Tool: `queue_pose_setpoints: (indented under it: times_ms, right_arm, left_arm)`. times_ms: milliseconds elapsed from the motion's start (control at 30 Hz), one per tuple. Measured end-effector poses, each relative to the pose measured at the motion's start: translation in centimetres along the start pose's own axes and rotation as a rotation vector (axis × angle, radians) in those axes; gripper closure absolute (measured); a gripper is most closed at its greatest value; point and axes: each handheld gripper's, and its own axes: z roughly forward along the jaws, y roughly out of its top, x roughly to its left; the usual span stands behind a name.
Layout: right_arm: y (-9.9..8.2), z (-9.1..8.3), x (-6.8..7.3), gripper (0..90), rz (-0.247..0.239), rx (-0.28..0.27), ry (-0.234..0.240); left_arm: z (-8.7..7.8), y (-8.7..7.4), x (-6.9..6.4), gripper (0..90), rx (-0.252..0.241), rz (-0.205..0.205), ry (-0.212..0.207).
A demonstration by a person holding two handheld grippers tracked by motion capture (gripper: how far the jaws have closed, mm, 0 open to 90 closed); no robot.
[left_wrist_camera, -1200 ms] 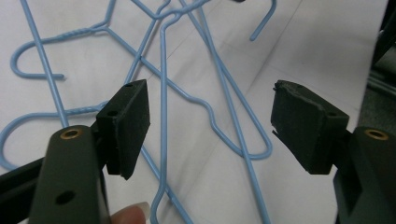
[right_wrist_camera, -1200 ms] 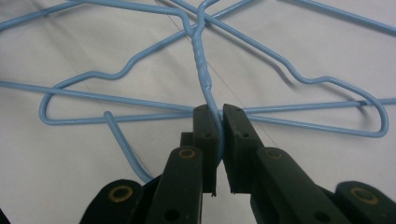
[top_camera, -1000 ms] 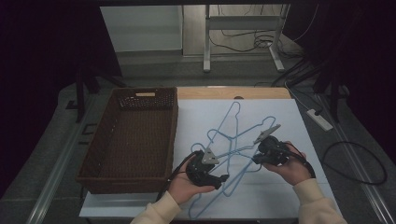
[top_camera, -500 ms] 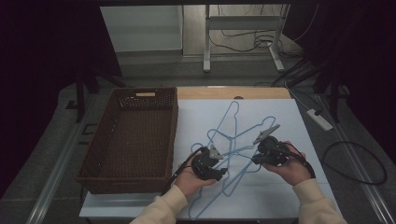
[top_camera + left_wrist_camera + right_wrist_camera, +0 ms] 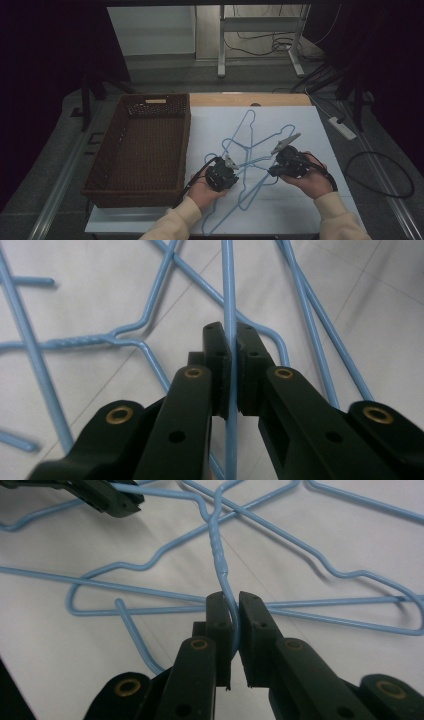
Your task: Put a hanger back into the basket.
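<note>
My left tongs [image 5: 230,347] have just clenched on a wire of the tangled blue hangers [image 5: 250,150] lying on the worktop [image 5: 300,210] beside the basket [image 5: 145,145], right tongs [image 5: 234,611] pinching a hook to separate them.

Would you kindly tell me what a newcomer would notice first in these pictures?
A tangle of blue wire hangers sprawls across the white table, right of the centre. The left gripper, whose jaws have just been closing, pinches one wire, and the right gripper clamps a hanger's hook. A brown wicker basket sits to the left.
</note>
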Motion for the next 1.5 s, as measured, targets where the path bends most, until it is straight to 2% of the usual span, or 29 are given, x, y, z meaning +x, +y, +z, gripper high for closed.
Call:
queue_pose_setpoints:
  times_ms: [100,167,267,300,367,467,500,533,600,667,833,900,933,1067,1233,1267,1367,1500]
  right_arm:
    - [-0.2,-0.3,-0.1,81.0,0.018,-0.048,0.010]
    - [-0.2,-0.4,-0.2,72.3,0.026,-0.068,0.012]
    - [-0.5,-0.7,-0.6,61.0,0.087,-0.150,0.042]
    - [-0.6,-0.9,-0.8,54.6,0.113,-0.187,0.033]
    - [-1.1,-1.7,-1.6,48.2,0.213,-0.308,0.008]
    - [-2.2,-2.6,-2.8,41.4,0.331,-0.435,0.022]
    - [-2.6,-2.7,-3.1,41.2,0.355,-0.462,0.032]
    - [-2.6,-2.7,-3.1,41.2,0.355,-0.462,0.032]
    - [-4.3,-3.0,-4.3,40.3,0.409,-0.533,0.065]
    - [-5.4,-3.0,-4.7,37.6,0.427,-0.554,0.053]
    - [-7.9,-2.6,-4.6,34.6,0.425,-0.602,0.015]
    - [-8.4,-2.4,-4.3,33.4,0.410,-0.609,-0.003]
    - [-8.6,-2.3,-4.0,32.5,0.396,-0.610,-0.015]
    - [-8.7,-2.0,-3.6,31.4,0.369,-0.587,-0.028]
    - [-9.3,-1.6,-3.3,31.3,0.350,-0.598,-0.030]
    - [-9.5,-1.5,-3.2,31.4,0.343,-0.597,-0.038]
    - [-9.6,-1.4,-3.0,30.7,0.322,-0.600,-0.061]
    - [-9.6,-1.3,-2.6,27.7,0.287,-0.610,-0.069]
  left_arm:
    - [0.0,0.0,-0.1,86.1,-0.003,-0.011,-0.001]
    - [-0.1,0.0,0.0,86.1,-0.012,-0.025,0.007]
    - [-0.3,-0.1,0.2,86.1,-0.029,-0.039,0.008]
    - [-0.4,-0.1,0.2,86.1,-0.039,-0.047,0.010]
    - [-0.6,-0.2,0.2,86.2,-0.056,-0.058,0.018]
    - [-1.1,-0.2,0.1,86.2,-0.079,-0.065,0.036]
    - [-1.5,-0.2,0.0,86.2,-0.090,-0.068,0.041]
    - [-1.5,-0.2,0.0,86.2,-0.090,-0.068,0.041]
    - [-2.3,-0.2,-0.1,86.2,-0.121,-0.078,0.048]
    - [-2.9,-0.2,-0.2,86.2,-0.140,-0.084,0.051]
    - [-4.6,0.1,-0.5,86.4,-0.191,-0.086,0.063]
    - [-4.8,0.2,-0.5,86.4,-0.197,-0.085,0.065]
    - [-5.5,0.4,-0.6,86.4,-0.217,-0.082,0.068]
    - [-6.9,0.8,-0.7,86.5,-0.254,-0.079,0.070]
    - [-9.2,1.0,-0.6,86.5,-0.305,-0.073,0.062]
    - [-9.2,1.0,-0.6,86.5,-0.305,-0.073,0.062]
    - [-11.1,0.9,-0.3,86.5,-0.346,-0.075,0.054]
    - [-13.1,0.6,0.3,86.5,-0.390,-0.093,0.037]
